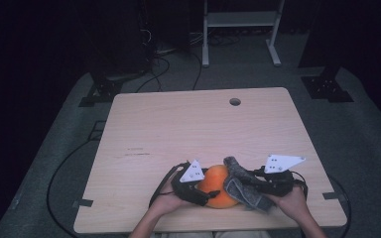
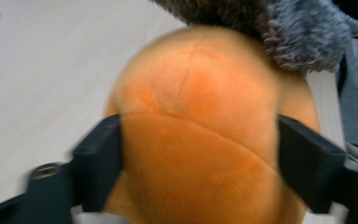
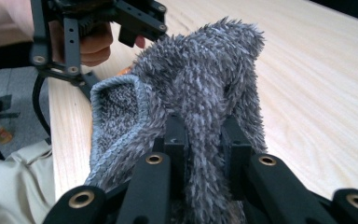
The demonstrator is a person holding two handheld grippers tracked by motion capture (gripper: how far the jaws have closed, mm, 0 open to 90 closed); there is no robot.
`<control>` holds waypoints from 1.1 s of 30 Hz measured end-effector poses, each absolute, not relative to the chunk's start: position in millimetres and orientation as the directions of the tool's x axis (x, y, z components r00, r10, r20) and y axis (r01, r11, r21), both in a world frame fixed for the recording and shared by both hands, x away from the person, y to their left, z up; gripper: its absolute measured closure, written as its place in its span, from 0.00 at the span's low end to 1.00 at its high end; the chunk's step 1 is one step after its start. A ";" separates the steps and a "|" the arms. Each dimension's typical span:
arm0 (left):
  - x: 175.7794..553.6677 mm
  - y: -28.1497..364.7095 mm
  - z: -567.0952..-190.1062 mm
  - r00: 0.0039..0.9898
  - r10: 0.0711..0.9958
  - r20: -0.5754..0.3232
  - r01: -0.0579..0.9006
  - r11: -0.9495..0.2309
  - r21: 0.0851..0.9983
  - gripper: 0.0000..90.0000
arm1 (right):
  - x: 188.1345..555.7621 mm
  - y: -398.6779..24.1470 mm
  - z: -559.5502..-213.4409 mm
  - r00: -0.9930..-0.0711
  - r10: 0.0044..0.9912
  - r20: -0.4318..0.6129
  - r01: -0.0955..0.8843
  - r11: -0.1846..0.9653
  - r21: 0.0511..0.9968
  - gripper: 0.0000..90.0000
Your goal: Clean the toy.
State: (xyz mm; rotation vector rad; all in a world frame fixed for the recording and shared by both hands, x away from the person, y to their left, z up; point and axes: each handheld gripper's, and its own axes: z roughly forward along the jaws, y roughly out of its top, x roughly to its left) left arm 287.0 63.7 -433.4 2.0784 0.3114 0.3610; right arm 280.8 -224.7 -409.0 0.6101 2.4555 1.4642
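Dim room, light wood tabletop (image 1: pixel 188 129) with everything bunched at its near edge. The orange plush ball (image 1: pixel 217 186) is the landmark. Just left of it, the left hand-held gripper (image 1: pixel 204 193) has a jaw on each side of the ball, pads touching the fuzz. Draped over the ball's right side is a fuzzy grey sock (image 1: pixel 243 191), and the right hand-held gripper (image 1: pixel 250 181) is pinched tight on that sock.
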 end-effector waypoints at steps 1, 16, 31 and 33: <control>283.1 61.9 -431.1 0.902 0.374 0.216 0.002 -0.503 0.864 0.33 | 279.6 -225.1 -405.8 -0.890 0.455 0.018 0.227 0.410 0.883 0.84; 290.8 78.2 -444.5 0.893 0.402 0.201 0.028 -0.496 0.868 0.27 | 292.9 -225.9 -419.5 -0.853 0.521 -0.036 0.268 0.495 0.827 0.83; 287.5 75.8 -444.7 0.898 0.381 0.221 0.007 -0.515 0.857 0.26 | 293.3 -195.7 -414.2 -0.882 0.471 -0.007 0.234 0.451 0.861 0.67; 289.9 77.2 -444.4 0.897 0.399 0.191 0.042 -0.507 0.861 0.22 | 290.9 -190.1 -419.2 -0.870 0.489 -0.056 0.206 0.464 0.861 0.76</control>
